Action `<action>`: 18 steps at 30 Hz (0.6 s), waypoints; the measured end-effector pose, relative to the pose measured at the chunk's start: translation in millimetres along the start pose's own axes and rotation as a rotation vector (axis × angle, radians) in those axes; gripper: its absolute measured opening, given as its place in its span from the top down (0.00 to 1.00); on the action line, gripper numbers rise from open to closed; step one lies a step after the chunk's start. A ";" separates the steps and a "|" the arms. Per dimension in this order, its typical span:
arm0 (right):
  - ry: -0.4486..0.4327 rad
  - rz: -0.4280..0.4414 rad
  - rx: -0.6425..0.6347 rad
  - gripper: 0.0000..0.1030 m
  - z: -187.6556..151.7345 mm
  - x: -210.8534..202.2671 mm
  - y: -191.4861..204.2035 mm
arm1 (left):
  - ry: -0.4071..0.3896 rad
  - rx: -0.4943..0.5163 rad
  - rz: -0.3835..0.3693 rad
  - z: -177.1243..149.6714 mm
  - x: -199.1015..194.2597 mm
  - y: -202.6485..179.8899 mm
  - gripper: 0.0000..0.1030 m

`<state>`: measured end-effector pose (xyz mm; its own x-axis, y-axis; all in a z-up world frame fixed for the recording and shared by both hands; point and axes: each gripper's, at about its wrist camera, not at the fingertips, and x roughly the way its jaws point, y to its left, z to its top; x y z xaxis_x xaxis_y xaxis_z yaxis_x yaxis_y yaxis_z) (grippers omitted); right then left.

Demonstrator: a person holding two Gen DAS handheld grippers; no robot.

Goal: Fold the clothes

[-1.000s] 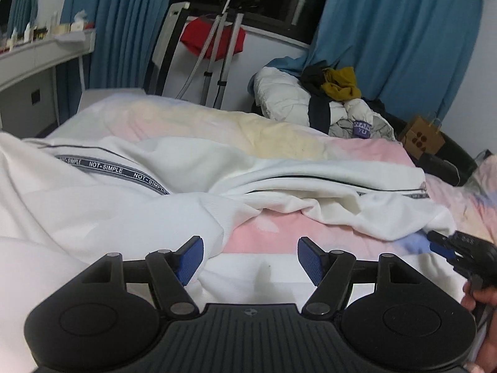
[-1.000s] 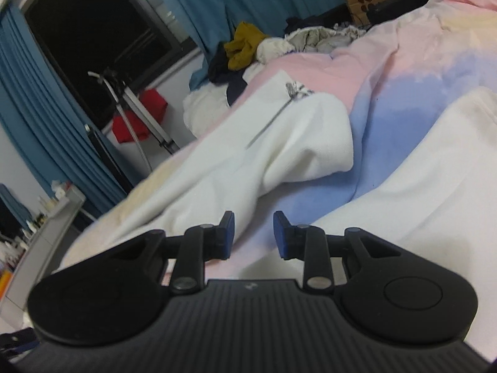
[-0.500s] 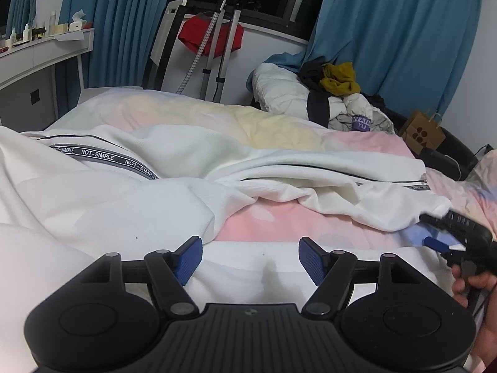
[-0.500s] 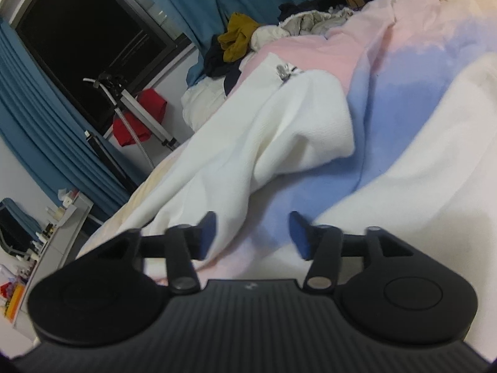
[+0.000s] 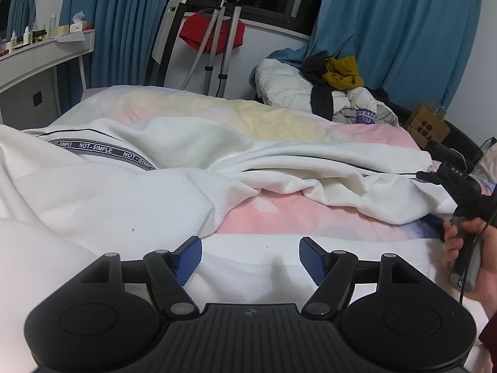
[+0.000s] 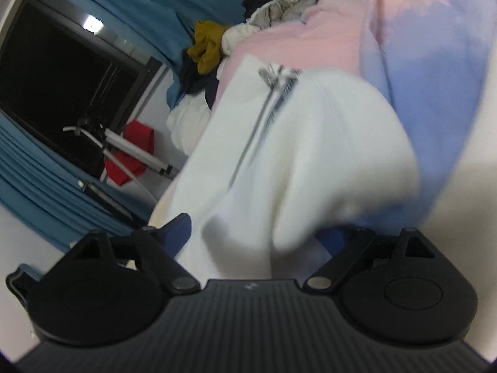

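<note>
A white garment with a "NOT-SIMPLE" band and thin dark stripes lies spread and rumpled across the bed. My left gripper hovers open over its near white edge, nothing between the blue pads. In the left wrist view my right gripper, held by a hand, reaches the garment's far right end. In the right wrist view that gripper stands open, with a thick fold of the white garment lying between its fingers; the right pad is mostly hidden by cloth.
The bed has a pastel pink, yellow and blue cover. Behind it a pile of clothes, a brown paper bag, a metal stand with a red cloth, blue curtains, and a white shelf at left.
The right gripper opened wider and pushed forward onto the garment's end, so the fold now sits between its fingers. The left gripper stayed open and shifted only slightly.
</note>
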<state>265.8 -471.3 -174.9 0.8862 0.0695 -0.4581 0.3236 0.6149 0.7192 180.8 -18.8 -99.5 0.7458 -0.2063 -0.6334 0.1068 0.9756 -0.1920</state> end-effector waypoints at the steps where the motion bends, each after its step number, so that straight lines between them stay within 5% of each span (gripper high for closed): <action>1: -0.003 -0.008 0.002 0.37 3.4 3.1 -0.7 | 0.002 -0.006 0.000 -0.1 1.4 0.5 0.30; 2: -0.006 -0.015 0.004 0.44 6.8 6.2 -1.4 | 0.004 -0.009 0.001 0.1 3.3 0.8 0.30; 4: -0.012 -0.034 0.028 0.75 8.9 3.6 -7.6 | 0.005 -0.011 0.005 0.4 5.9 0.8 0.30; 6: -0.018 -0.053 0.052 0.83 10.7 0.6 -14.1 | 0.003 -0.005 0.011 0.6 7.1 0.0 0.30; 10: -0.084 -0.031 0.045 0.87 20.1 -19.0 -6.3 | -0.009 -0.006 0.010 1.4 5.6 1.6 0.31; 14: -0.241 0.005 -0.025 0.88 35.7 -53.6 10.1 | -0.020 -0.008 0.003 3.1 2.3 4.0 0.30; 18: -0.284 -0.074 0.035 0.88 49.2 -69.5 -22.3 | -0.017 -0.010 -0.003 4.9 1.9 5.4 0.30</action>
<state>213.3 -528.5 -133.4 0.9154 -0.1999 -0.3494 0.3978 0.5822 0.7090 186.0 -13.5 -98.0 0.7567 -0.2077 -0.6200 0.1022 0.9741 -0.2016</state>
